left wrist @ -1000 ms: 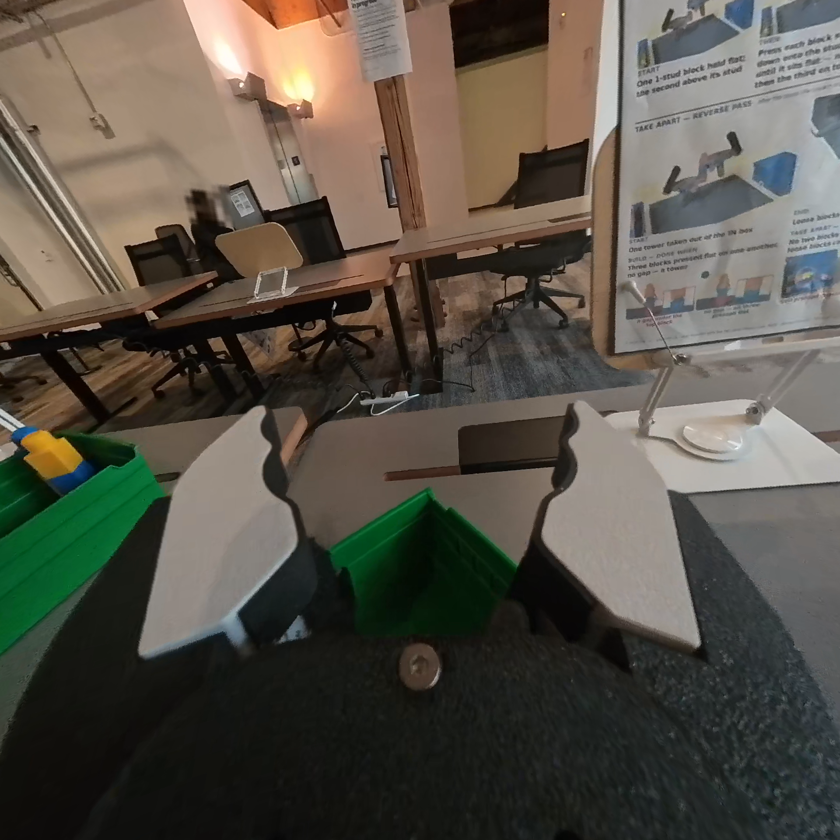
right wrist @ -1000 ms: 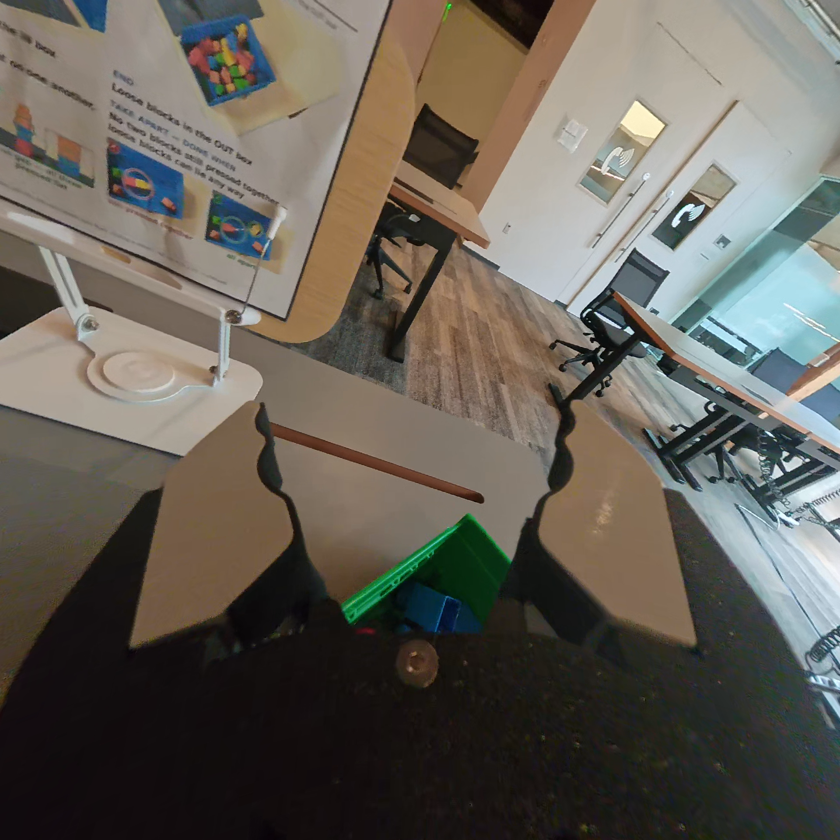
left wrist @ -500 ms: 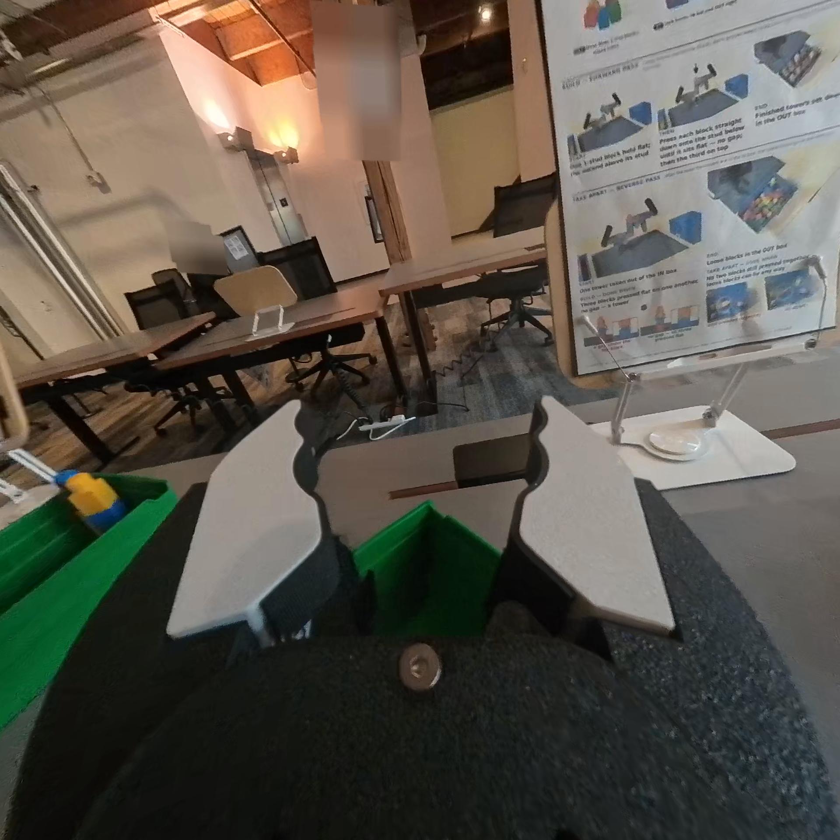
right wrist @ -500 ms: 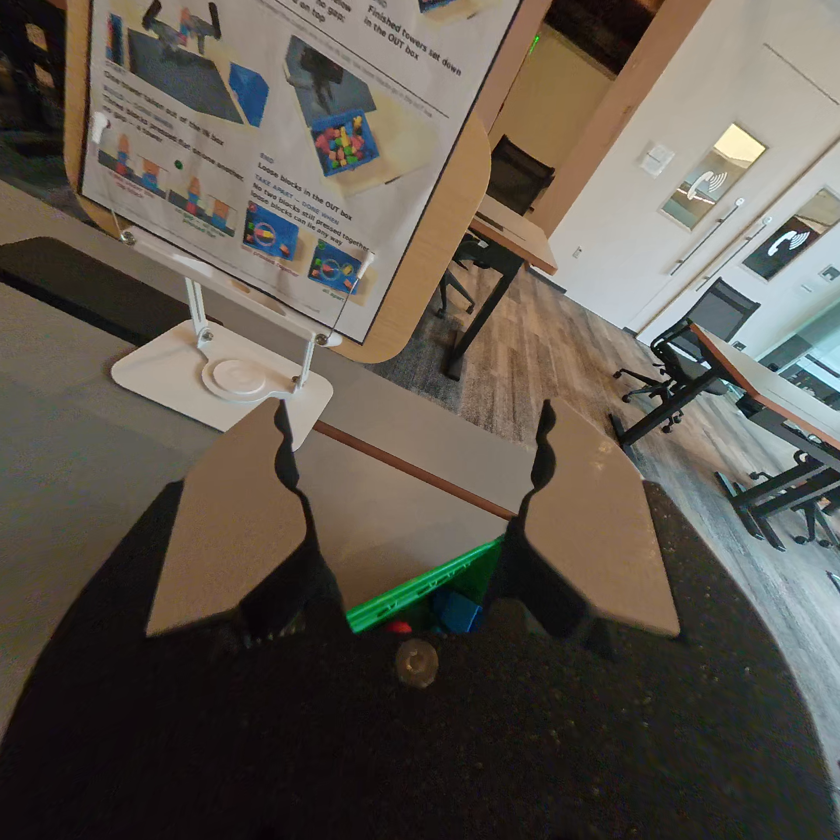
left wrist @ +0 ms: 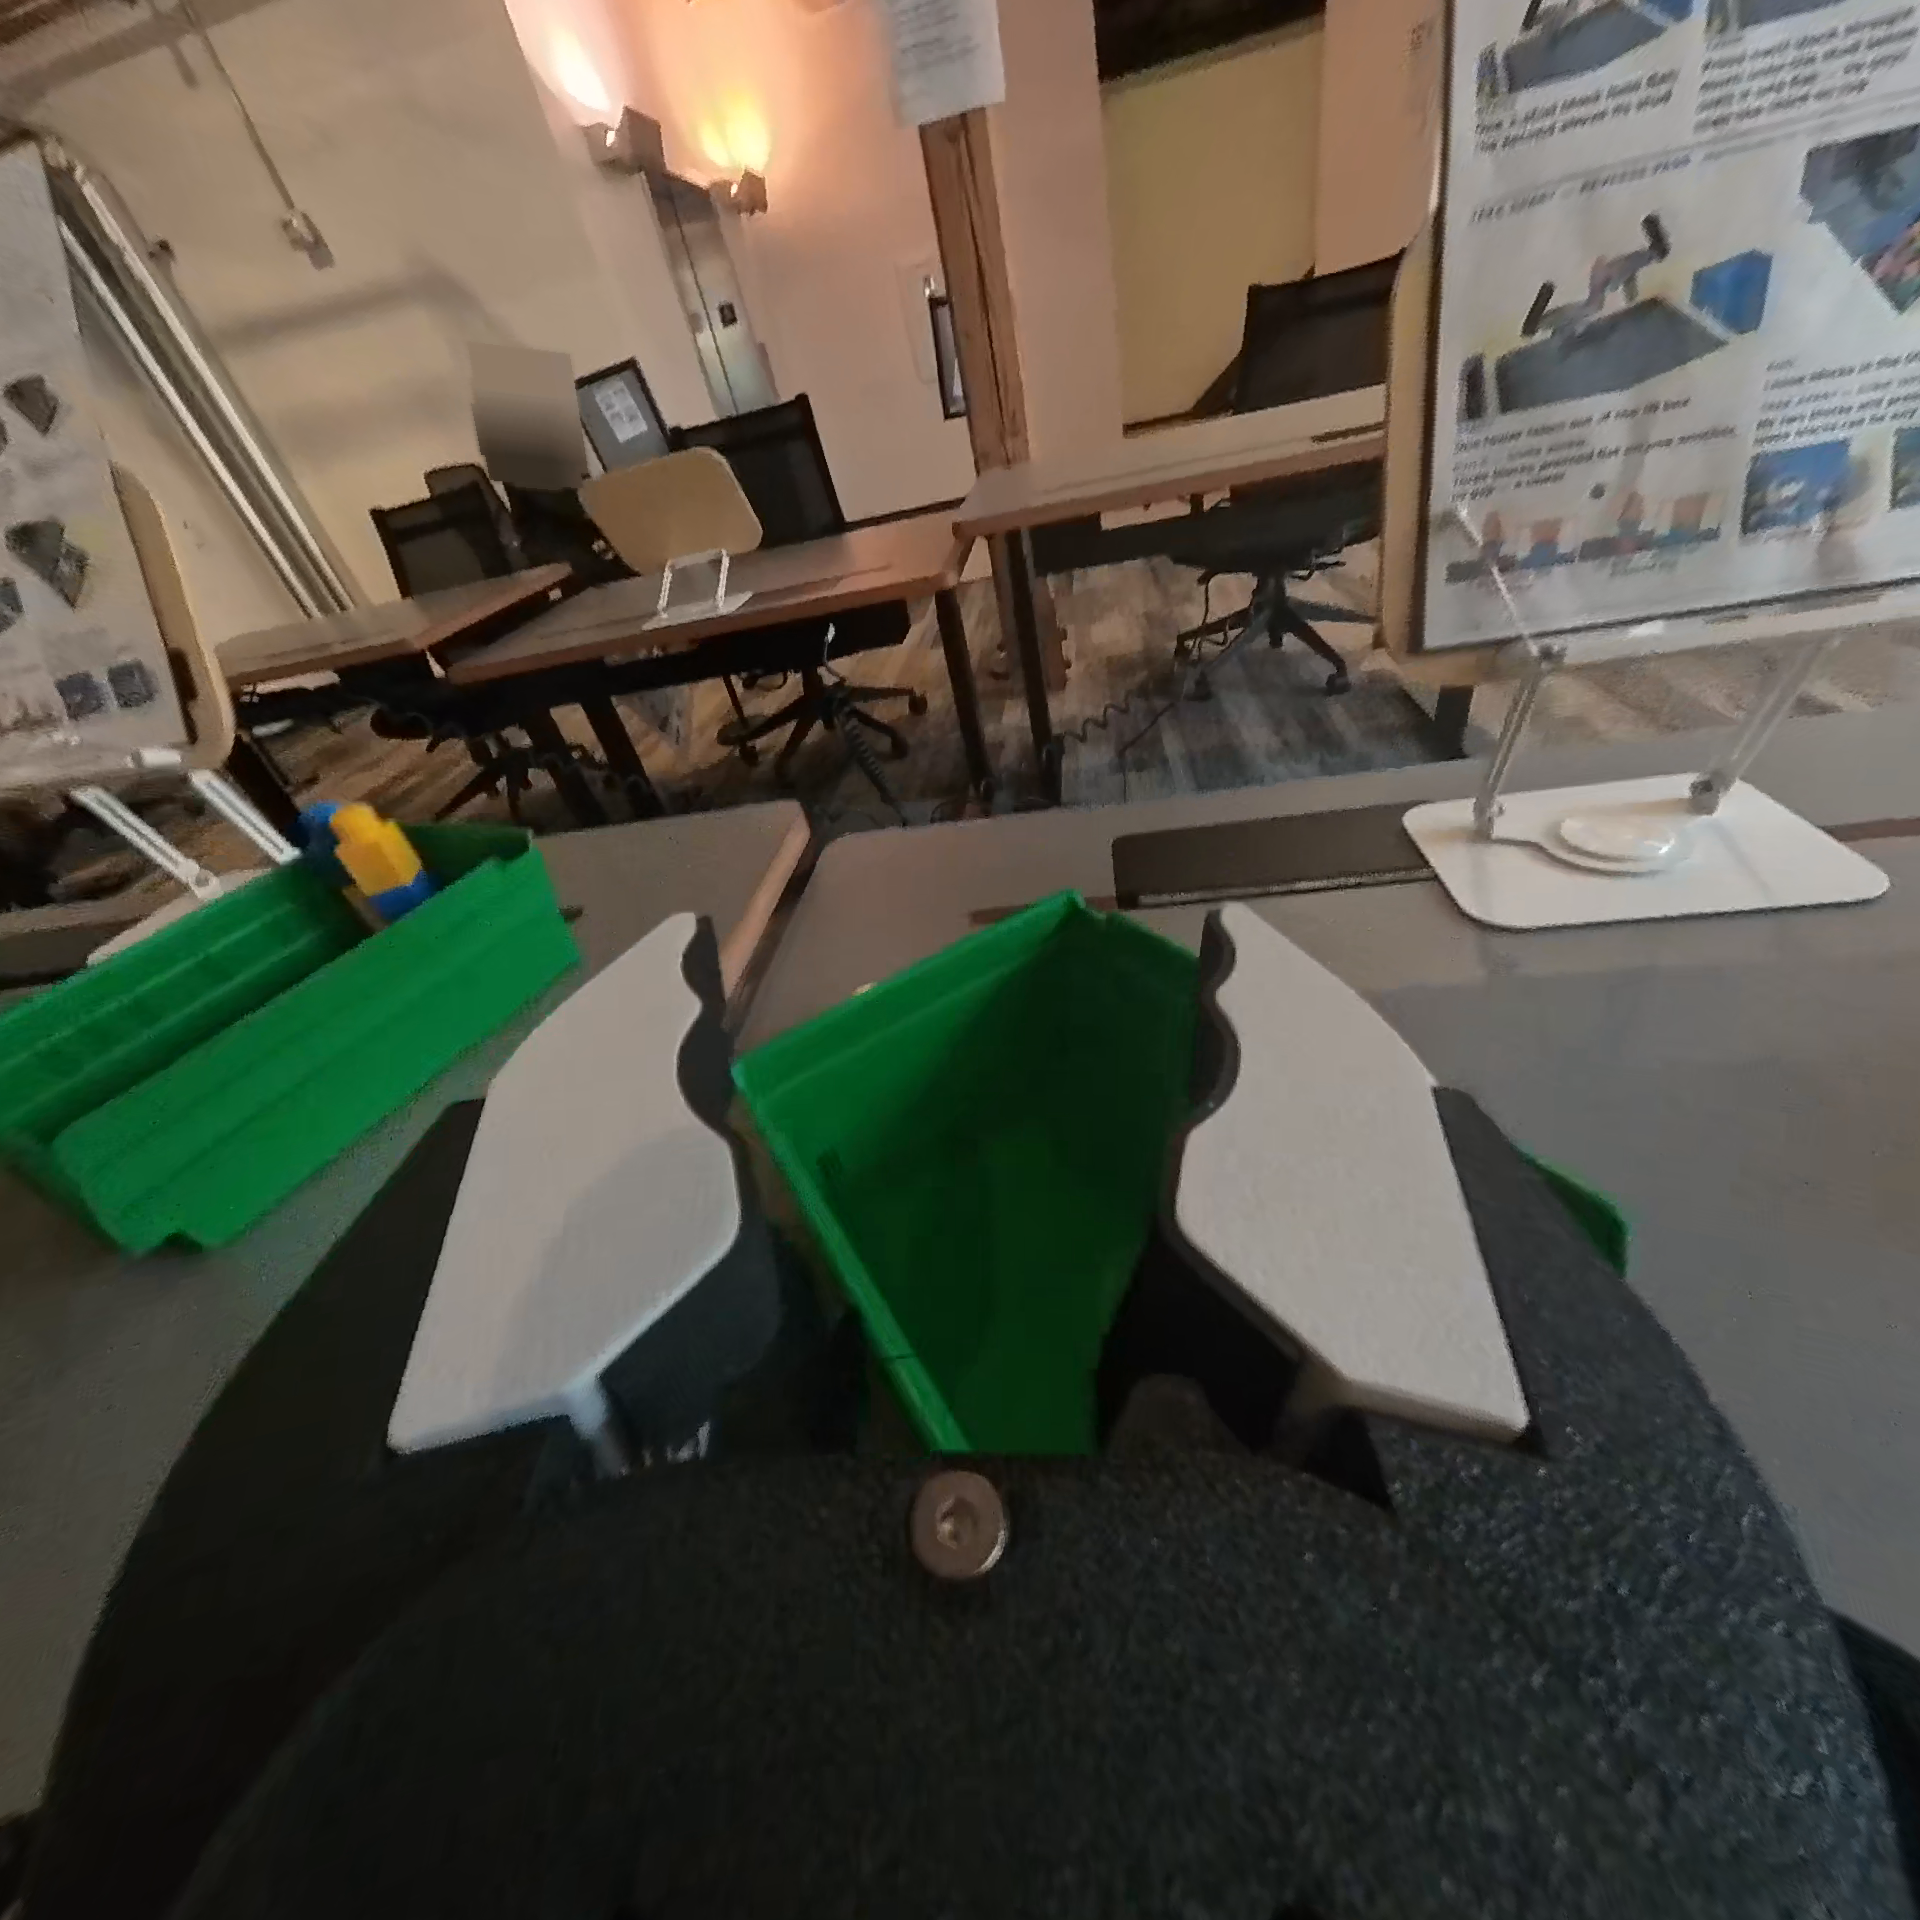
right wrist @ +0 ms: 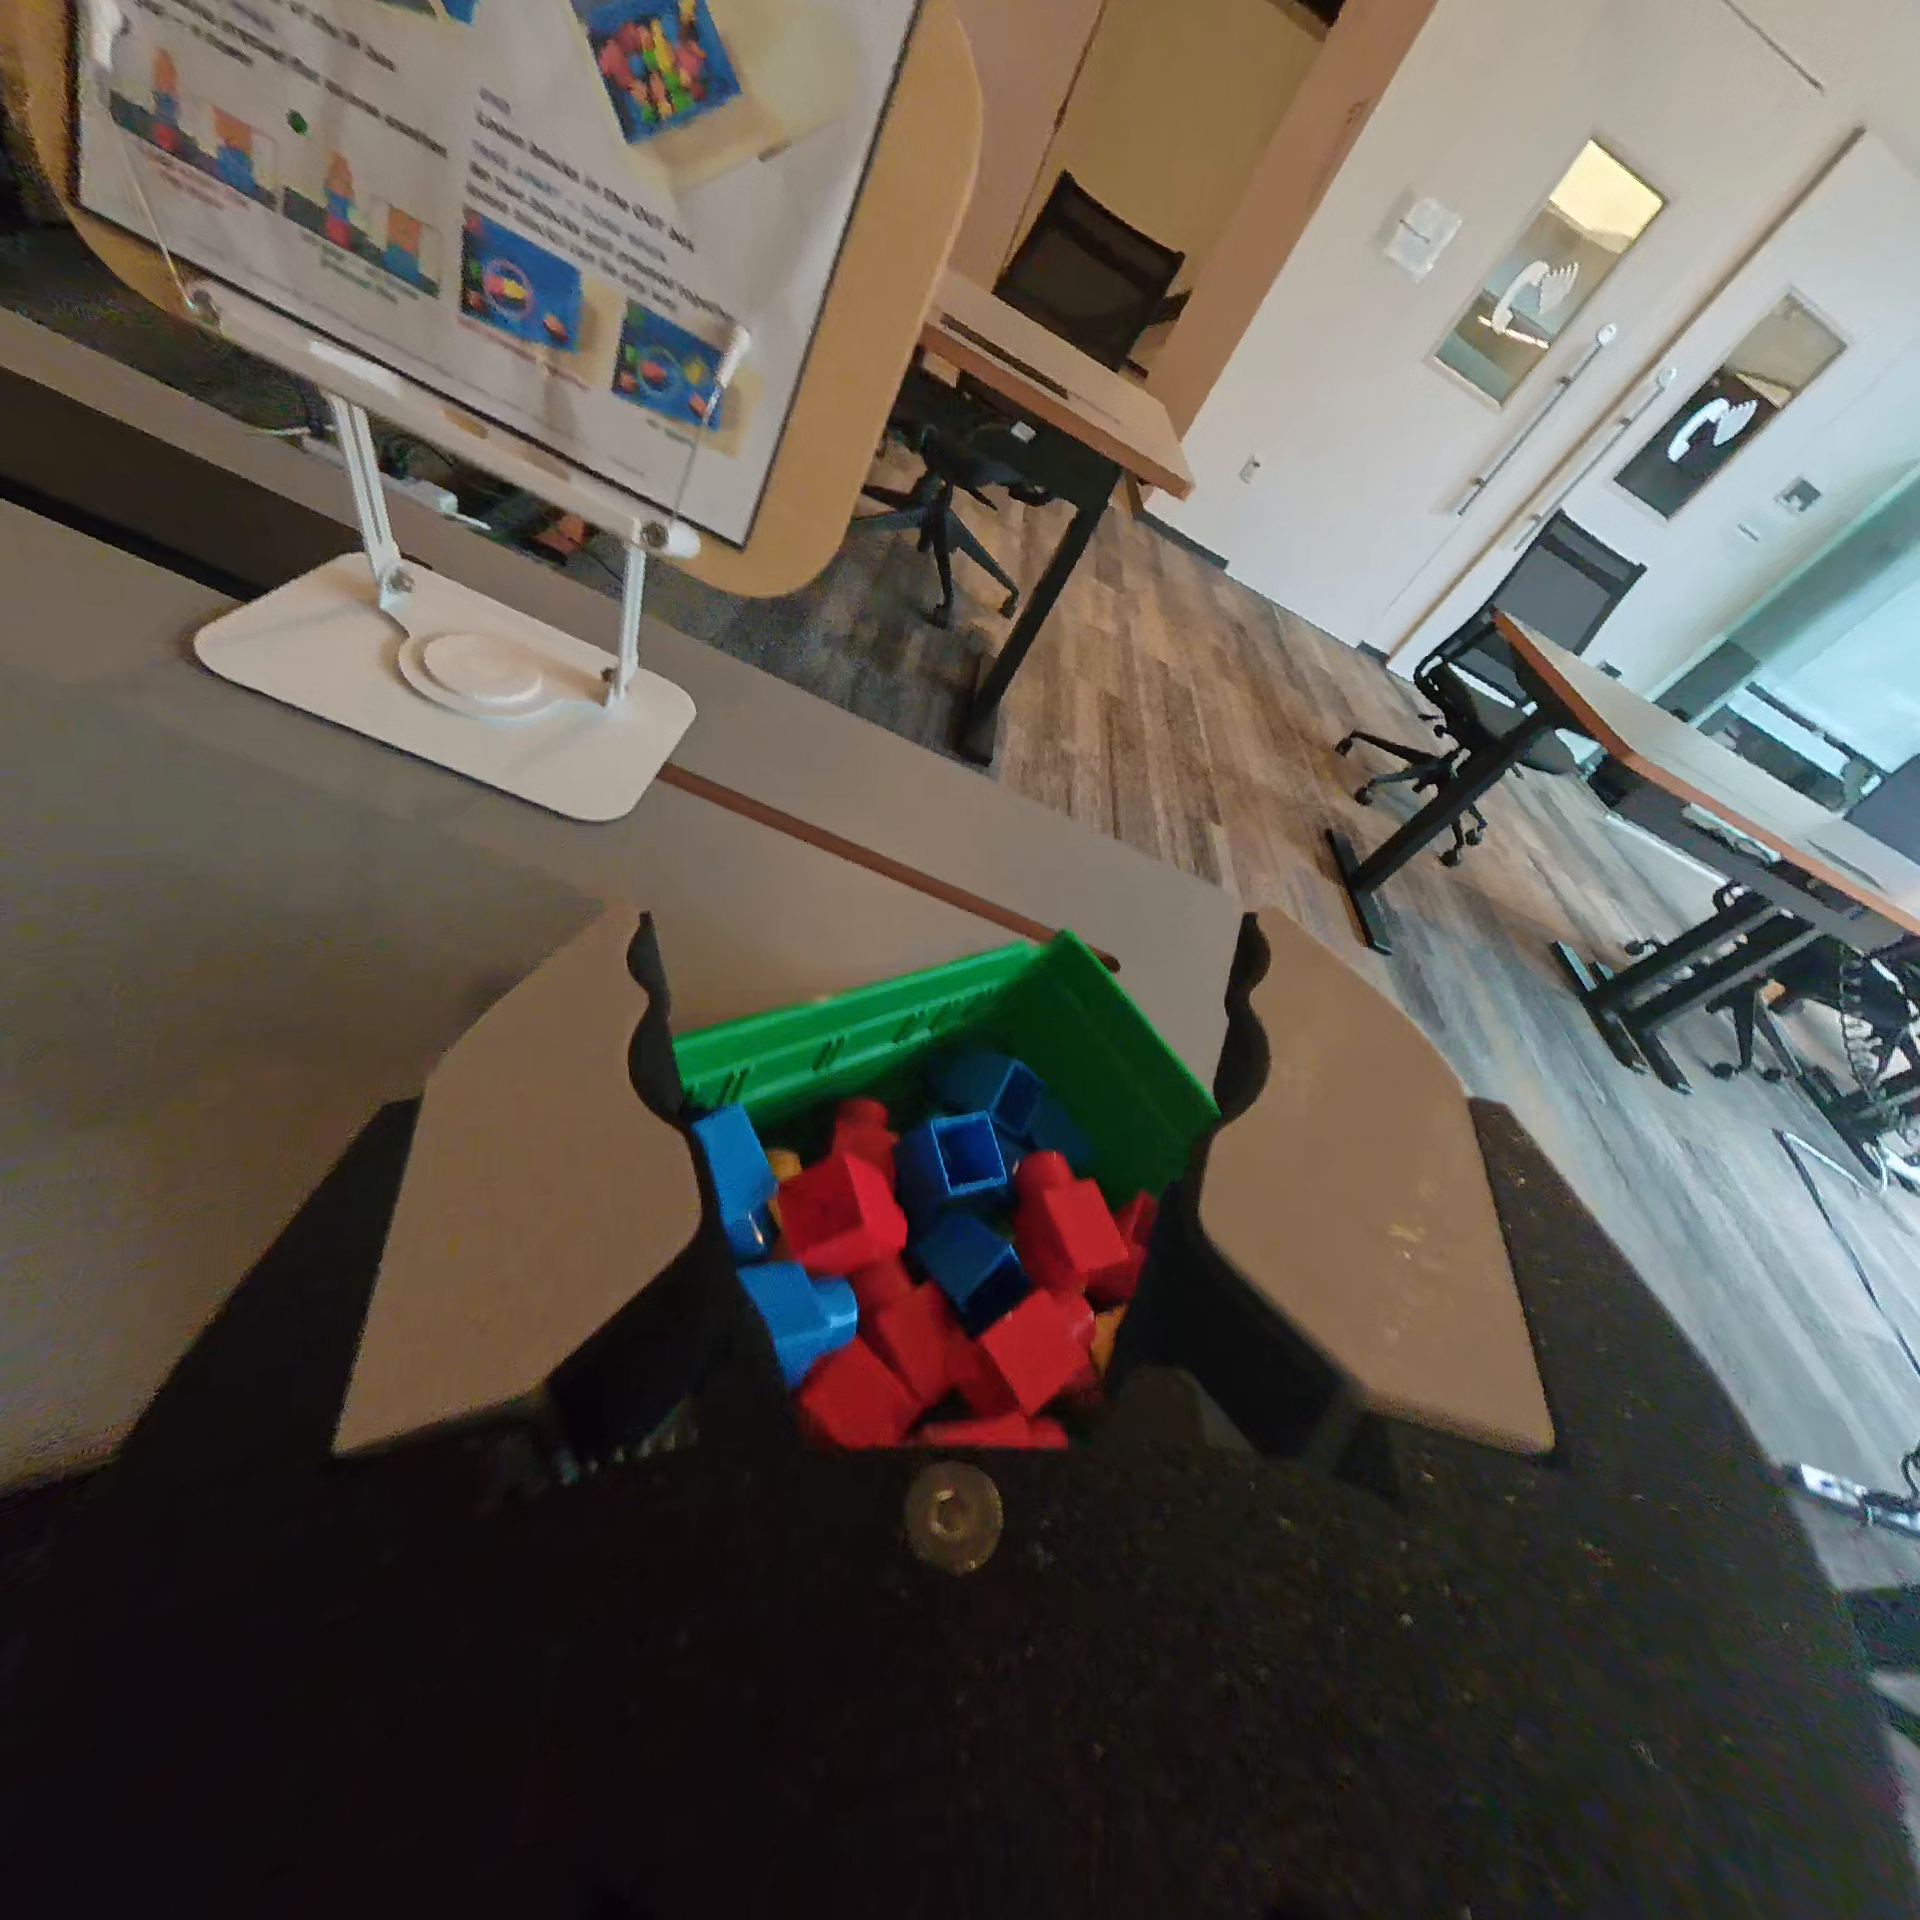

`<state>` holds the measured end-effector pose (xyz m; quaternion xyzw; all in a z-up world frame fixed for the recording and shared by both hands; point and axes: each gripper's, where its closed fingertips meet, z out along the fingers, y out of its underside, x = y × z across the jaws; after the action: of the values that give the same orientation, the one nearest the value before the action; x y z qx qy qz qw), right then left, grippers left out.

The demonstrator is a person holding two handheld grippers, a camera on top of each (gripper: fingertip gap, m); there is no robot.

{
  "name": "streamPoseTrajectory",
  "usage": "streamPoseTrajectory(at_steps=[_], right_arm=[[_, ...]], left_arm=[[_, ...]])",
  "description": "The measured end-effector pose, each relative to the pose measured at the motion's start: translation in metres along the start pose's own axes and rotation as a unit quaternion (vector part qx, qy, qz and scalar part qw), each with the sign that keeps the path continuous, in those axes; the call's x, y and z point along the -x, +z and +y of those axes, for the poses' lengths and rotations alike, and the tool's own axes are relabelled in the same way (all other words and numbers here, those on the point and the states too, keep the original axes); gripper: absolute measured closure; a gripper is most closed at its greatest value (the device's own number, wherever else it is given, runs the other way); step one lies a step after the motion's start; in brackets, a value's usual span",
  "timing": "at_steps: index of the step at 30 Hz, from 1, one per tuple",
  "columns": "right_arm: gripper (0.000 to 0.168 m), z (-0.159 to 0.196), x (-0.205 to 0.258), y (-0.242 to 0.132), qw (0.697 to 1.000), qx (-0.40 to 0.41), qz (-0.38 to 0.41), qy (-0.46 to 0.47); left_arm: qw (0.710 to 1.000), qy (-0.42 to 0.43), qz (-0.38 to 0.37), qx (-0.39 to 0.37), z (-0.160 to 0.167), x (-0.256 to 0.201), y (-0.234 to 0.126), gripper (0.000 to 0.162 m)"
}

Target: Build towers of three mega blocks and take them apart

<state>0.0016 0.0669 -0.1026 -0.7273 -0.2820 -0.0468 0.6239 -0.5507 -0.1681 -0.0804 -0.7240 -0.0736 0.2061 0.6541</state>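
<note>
White stand (left wrist: pixel 1652 868) holding an instruction sheet (right wrist: pixel 436 197), office desks (left wrist: pixel 727 613), black chairs (right wrist: pixel 1081 270), wooden floor (right wrist: pixel 1174 748)

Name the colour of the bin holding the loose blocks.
Green bin, clearest in the right wrist view.

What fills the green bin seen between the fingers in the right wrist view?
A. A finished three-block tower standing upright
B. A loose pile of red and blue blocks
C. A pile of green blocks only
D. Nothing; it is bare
B. The green bin holds a jumble of loose blocks, mostly red and blue, lying at odd angles, with the open right gripper above them and gripping nothing.
</note>
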Motion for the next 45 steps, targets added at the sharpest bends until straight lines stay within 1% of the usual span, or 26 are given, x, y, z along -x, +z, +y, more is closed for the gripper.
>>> streamPoseTrajectory(at_steps=[7, 11, 16, 22, 27, 30, 32, 34, 35, 36, 40, 45], right_arm=[[0.067, 0.056, -0.018, -0.037, 0.998, 0.031, 0.040, 0.038], [0.066, 0.086, -0.027, -0.052, 0.995, 0.051, 0.071, 0.055], [0.062, 0.125, -0.048, -0.068, 0.985, 0.088, 0.135, 0.070], [0.060, 0.150, -0.035, -0.064, 0.982, 0.084, 0.100, 0.137], [0.062, 0.180, -0.017, -0.051, 0.977, 0.137, 0.072, 0.148], [0.072, 0.194, -0.004, -0.045, 0.973, 0.164, 0.045, 0.155], [0.083, 0.201, 0.001, -0.044, 0.972, 0.178, 0.040, 0.149], [0.098, 0.209, 0.004, -0.044, 0.970, 0.200, 0.038, 0.130], [0.109, 0.213, 0.005, -0.044, 0.970, 0.210, 0.035, 0.117], [0.114, 0.213, 0.007, -0.043, 0.971, 0.209, 0.028, 0.108], [0.120, 0.214, 0.005, -0.044, 0.972, 0.212, 0.033, 0.098], [0.130, 0.221, -0.007, -0.050, 0.970, 0.223, 0.052, 0.078]], left_arm=[[0.999, -0.020, -0.016, 0.047, 0.056, 0.009, -0.022, 0.076], [0.997, -0.028, -0.015, 0.069, 0.088, 0.007, -0.031, 0.071], [0.995, -0.046, -0.013, 0.091, 0.124, 0.002, -0.036, 0.065], [0.989, -0.051, -0.021, 0.134, 0.164, -0.003, -0.030, 0.068], [0.985, -0.050, -0.026, 0.161, 0.186, -0.007, -0.023, 0.070], [0.984, -0.046, -0.022, 0.173, 0.194, -0.010, -0.020, 0.072], [0.983, -0.046, -0.018, 0.178, 0.197, -0.013, -0.018, 0.075], [0.982, -0.042, -0.012, 0.182, 0.201, -0.016, -0.016, 0.083], [0.982, -0.037, -0.011, 0.185, 0.202, -0.016, -0.015, 0.091], [0.982, -0.033, -0.011, 0.187, 0.204, -0.017, -0.014, 0.097], [0.983, -0.037, 0.003, 0.181, 0.206, -0.023, -0.012, 0.117], [0.984, -0.040, -0.005, 0.176, 0.206, -0.018, -0.012, 0.125]])
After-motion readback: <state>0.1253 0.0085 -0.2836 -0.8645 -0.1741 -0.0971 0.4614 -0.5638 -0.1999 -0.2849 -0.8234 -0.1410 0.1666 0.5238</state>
